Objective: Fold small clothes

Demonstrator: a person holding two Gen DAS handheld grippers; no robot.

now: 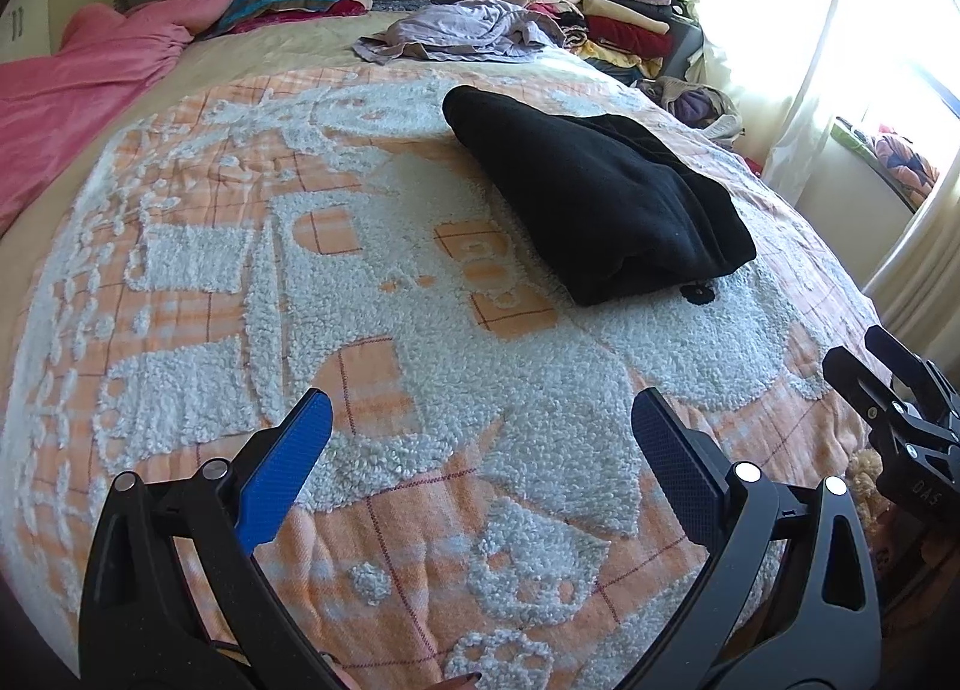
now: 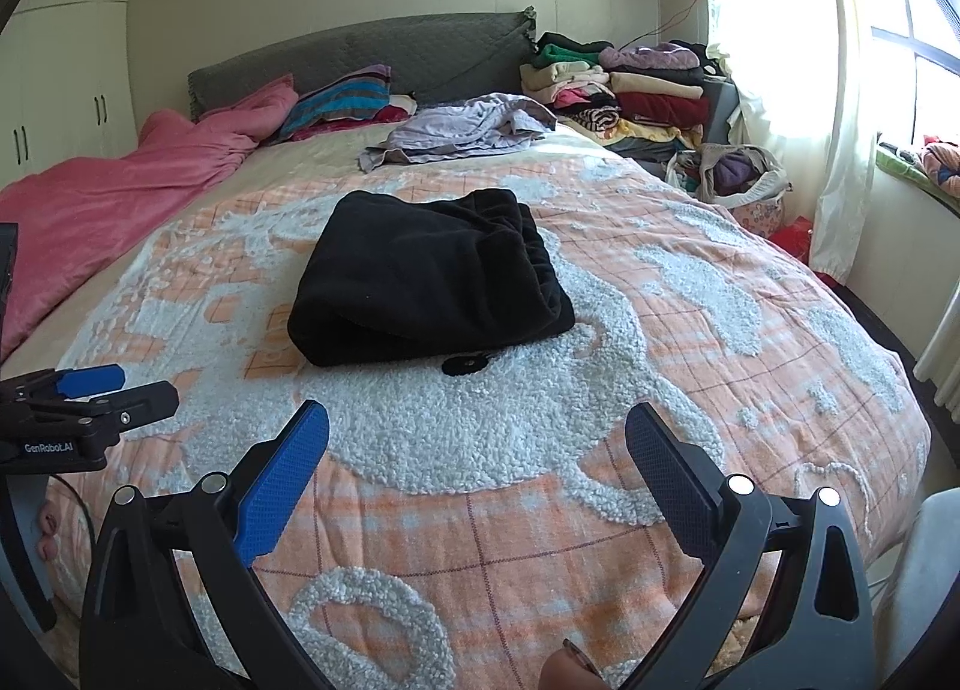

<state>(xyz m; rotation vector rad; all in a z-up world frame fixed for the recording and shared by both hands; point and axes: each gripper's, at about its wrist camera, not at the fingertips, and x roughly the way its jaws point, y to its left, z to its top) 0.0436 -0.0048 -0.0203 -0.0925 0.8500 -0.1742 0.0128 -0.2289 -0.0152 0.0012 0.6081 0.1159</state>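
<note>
Clearly saw the left tongs [image 1: 480, 399] spread wide, pinching nothing; same for the right tongs [image 2: 477, 411], also wide apart and empty. Found both low over the orange-and-white bedspread [image 1: 240, 330], side by side, not touching it as far as possible to tell. Ahead of them, apart from both, found the black garment [image 2: 432, 276]: straight in front of the right tongs, ahead and to the right of the left ones. Looked already folded into a thick bundle, with a rounded fold toward the near left and layered edges on the right side. Noticed a small black tab [image 2: 468, 364] sticking out from under its near edge. Farther ahead, well beyond the bundle, noted a crumpled lilac garment [image 1: 456, 30], and to the right of that a stack of folded clothes [image 1: 624, 12]. Judged the step as finishing this bundle or going for the next piece. To do it well: tuck the tab under first, take the bundle from both sides with full pads, lift level, to avoid sliding the layers open.
</note>
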